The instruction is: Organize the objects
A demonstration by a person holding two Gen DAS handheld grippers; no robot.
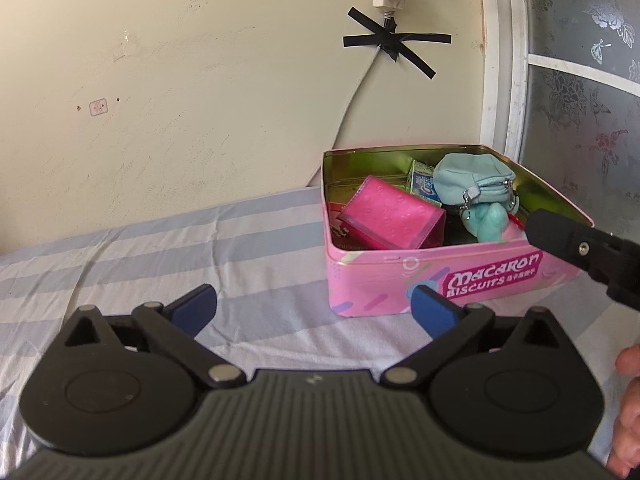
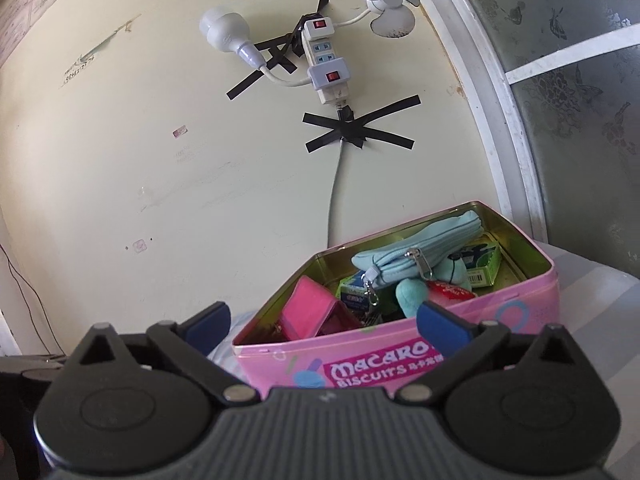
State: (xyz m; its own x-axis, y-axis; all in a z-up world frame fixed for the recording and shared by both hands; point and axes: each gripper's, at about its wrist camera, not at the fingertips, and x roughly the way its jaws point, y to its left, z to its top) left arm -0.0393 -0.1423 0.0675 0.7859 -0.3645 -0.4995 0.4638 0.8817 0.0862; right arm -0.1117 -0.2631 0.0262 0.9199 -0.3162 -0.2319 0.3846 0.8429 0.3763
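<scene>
A pink "Macaron Biscuits" tin (image 1: 384, 280) stands open on the striped bedsheet, against the wall; it also shows in the right wrist view (image 2: 532, 292). Inside lie a pink wallet (image 1: 394, 220), a light blue zip pouch (image 1: 468, 180), a teal plush toy (image 1: 488, 222) and small green boxes (image 1: 420, 178). The right wrist view shows the same wallet (image 2: 310, 308), pouch (image 2: 424, 250) and plush (image 2: 412, 294), plus a red item (image 2: 450, 292). My left gripper (image 1: 316, 312) is open and empty, short of the tin. My right gripper (image 2: 324, 326) is open and empty at the tin's near wall; one finger (image 1: 560, 236) shows over the tin's right corner.
The bedsheet (image 1: 160, 248) has grey and white stripes. A cream wall (image 1: 200, 100) rises behind, with a power strip (image 2: 326, 64), taped cable (image 2: 352, 128), bulb (image 2: 226, 34) and small fan (image 2: 390, 0). A window frame (image 1: 500, 60) stands at the right. A hand (image 1: 630, 400) shows at the right edge.
</scene>
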